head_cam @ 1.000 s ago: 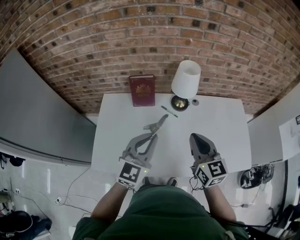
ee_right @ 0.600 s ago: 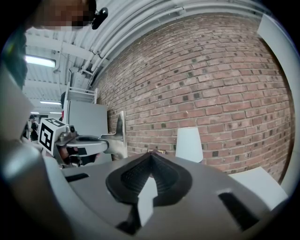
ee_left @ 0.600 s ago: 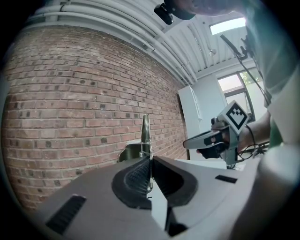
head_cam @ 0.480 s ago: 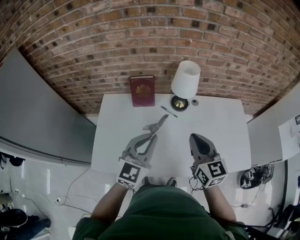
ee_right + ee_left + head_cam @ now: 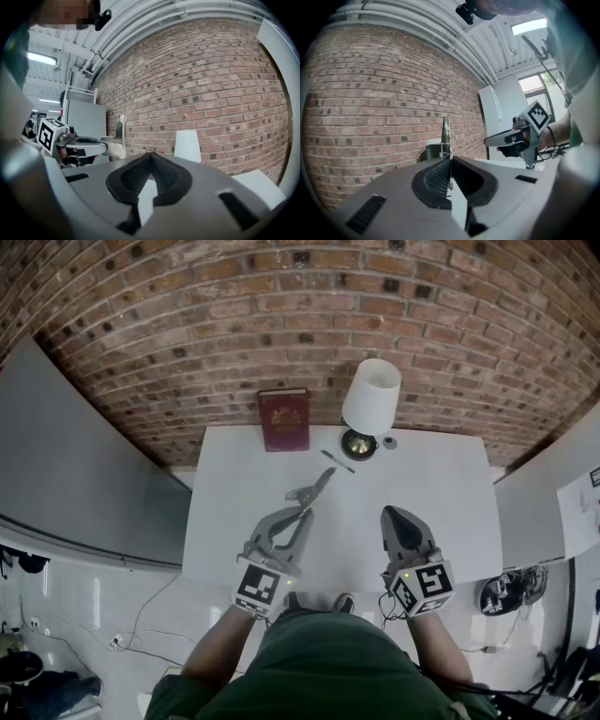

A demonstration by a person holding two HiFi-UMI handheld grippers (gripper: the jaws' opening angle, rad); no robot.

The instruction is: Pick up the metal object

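Observation:
My left gripper (image 5: 302, 513) is shut on the metal object (image 5: 315, 490), a grey hinged tool that sticks out past its tips over the white table (image 5: 450, 493). In the left gripper view the metal object (image 5: 446, 135) stands upright just beyond the closed gripper (image 5: 449, 157). My right gripper (image 5: 395, 514) hangs over the table's front right, shut with nothing between its pads (image 5: 151, 155). The right gripper view shows the left gripper (image 5: 84, 143) holding the metal object (image 5: 120, 136) off to the left.
At the table's back edge, by the brick wall, are a dark red book (image 5: 284, 420), a lamp with a white shade (image 5: 372, 397) and a pen (image 5: 338, 462). A grey panel (image 5: 84, 465) flanks the table's left side.

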